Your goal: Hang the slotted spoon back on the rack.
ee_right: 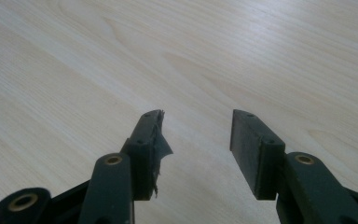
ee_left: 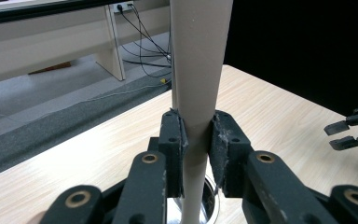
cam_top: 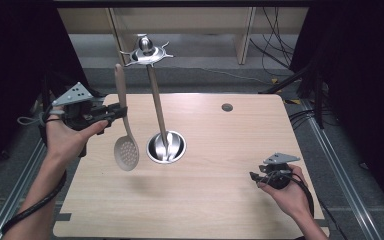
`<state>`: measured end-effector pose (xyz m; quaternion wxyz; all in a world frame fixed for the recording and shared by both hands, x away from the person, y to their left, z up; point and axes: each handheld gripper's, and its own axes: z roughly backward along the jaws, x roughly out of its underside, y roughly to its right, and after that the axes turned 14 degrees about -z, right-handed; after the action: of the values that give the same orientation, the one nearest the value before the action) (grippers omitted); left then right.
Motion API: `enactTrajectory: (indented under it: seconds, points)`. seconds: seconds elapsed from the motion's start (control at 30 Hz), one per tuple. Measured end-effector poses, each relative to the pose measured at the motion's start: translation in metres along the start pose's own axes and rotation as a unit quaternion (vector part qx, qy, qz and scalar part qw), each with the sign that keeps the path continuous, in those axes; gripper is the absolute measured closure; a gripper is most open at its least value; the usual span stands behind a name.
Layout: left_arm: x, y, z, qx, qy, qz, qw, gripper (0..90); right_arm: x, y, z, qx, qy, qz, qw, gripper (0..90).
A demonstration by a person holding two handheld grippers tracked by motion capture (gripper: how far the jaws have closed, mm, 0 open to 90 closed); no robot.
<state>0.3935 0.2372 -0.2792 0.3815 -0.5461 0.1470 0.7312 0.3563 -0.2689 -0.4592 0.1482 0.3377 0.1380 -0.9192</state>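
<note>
Left tongs (cam_top: 121, 111) pinching the handle of a beige slotted spoon with a round perforated head (cam_top: 126, 150); in the left gripper view both pads press flat on the beige shaft (ee_left: 198, 93), one each side. Spoon hangs clear above the light wood tabletop (cam_top: 220, 200), head down, handle rising up past the tongs, slightly tilted. Its shadow lies on the wood below.

Just beside the spoon's head stands a shiny metal utensil stand (cam_top: 152, 95): round steel base cup (cam_top: 166, 147) on the tabletop, a pale upright pole, a star-shaped ring of hooks at the top (cam_top: 146, 52). No other utensil visible on the hooks. Whether anything lies in the cup I cannot tell.

Right tongs (cam_top: 253, 179) spread, nothing between them, resting low near the tabletop's near right corner, well apart from spoon and stand. The right gripper view looks along the open jaws at bare wood (ee_right: 74, 70).

Step in hand, as I read it: spoon carried in the air beside the stand, either bound for a hook or for the cup. Next move calls for a steady grip, bringing the handle end up level with the hook ring, or lowering the head into the cup, without knocking the pole. Right hand idle, free to brace the base.
</note>
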Motion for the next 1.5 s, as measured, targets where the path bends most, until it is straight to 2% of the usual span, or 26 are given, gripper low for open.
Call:
enactTrajectory:
  seconds: [0.03,0.13,0.3,0.33,1.17,1.23,1.27,1.5]
  points:
    - [-0.001,-0.001,0.0,0.001,0.0,0.0,1.0,74.7,0.0,-0.001,0.001,-0.001,-0.002,-0.007,1.0,54.2]
    - [-0.003,-0.003,-0.001,0.003,-0.001,0.003,1.0,74.7,0.0,-0.001,0.001,-0.002,-0.002,-0.009,1.0,54.2]
    - [-0.003,-0.005,-0.002,0.005,-0.003,0.005,1.0,74.7,0.0,-0.001,0.002,-0.001,-0.001,-0.009,1.0,54.2]
    - [-0.004,-0.005,-0.002,0.005,-0.004,0.003,1.0,74.6,0.0,0.0,0.001,0.0,0.005,0.001,1.0,54.2]
    - [-0.013,-0.011,-0.006,0.014,-0.017,0.004,0.9998,74.7,0.0,0.0,0.001,0.0,0.006,0.0,1.0,54.2]
    - [-0.013,-0.011,-0.006,0.014,-0.019,0.004,0.9997,74.7,0.0,0.0,0.001,0.0,0.005,0.0,1.0,54.2]
    - [-0.013,-0.012,-0.007,0.015,-0.019,0.005,0.9997,74.7,0.0,-0.001,0.001,-0.001,0.0,-0.009,1.0,54.2]
    - [-0.013,-0.013,-0.008,0.02,-0.022,0.005,0.9995,74.7,0.0,-0.002,0.001,-0.001,-0.001,-0.01,1.0,54.2]
